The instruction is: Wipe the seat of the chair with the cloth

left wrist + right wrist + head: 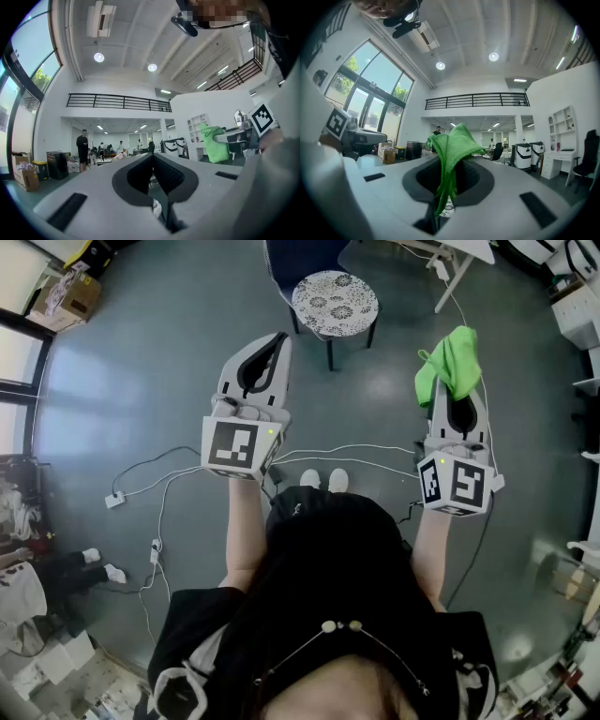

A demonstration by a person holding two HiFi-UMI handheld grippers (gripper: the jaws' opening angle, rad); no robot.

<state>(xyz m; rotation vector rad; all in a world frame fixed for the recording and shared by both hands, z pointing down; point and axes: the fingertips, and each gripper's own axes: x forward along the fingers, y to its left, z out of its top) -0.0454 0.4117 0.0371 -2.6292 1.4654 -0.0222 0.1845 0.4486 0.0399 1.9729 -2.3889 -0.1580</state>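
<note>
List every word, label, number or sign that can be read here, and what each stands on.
No readable text in any view.
The marker cubes on the left gripper and the right gripper, which holds the green cloth: black-and-white square patterns only, no letters or digits.
The cardboard box: print too small to read.

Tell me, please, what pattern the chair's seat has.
The seat is white with dark floral print; the head view shows it best.

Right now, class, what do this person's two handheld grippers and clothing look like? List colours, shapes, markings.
Both the left gripper and right gripper are pale grey wedges with black-padded jaws. Each carries a cube of black-and-white square markers and a small green light. The person wears a black short-sleeved top.
</note>
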